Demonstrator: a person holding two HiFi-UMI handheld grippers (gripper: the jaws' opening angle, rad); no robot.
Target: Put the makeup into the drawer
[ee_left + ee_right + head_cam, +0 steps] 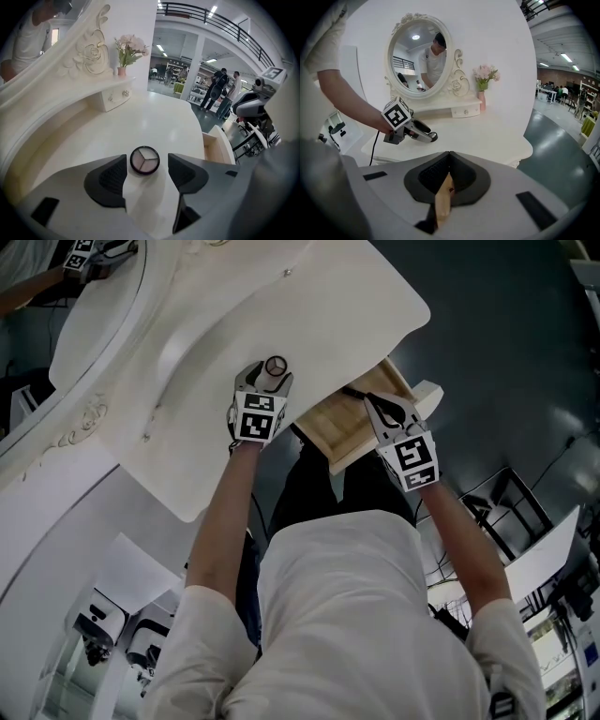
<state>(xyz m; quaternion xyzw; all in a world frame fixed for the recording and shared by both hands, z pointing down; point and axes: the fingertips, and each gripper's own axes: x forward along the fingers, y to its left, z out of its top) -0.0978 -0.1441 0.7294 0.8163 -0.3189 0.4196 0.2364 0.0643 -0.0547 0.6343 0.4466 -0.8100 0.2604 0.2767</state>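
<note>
The person's white shirt (337, 615) is nearest in the head view. Beyond it, the left gripper (263, 381) hangs over the round makeup compact (276, 365) on the white table (187, 362). The right gripper (371, 407) is at the open wooden drawer (345, 425), to the right.

In the left gripper view, its fingers (110, 176) stand spread. The compact lies on the table between them, not gripped.

In the right gripper view, its fingers (461, 176) are pressed together, pinching the drawer's thin wooden edge.

White short-sleeved shirt (337, 615), dark trousers (314, 486); grey left gripper (270, 376) and right gripper (359, 396) carry black-and-white marker cubes (259, 416).
</note>
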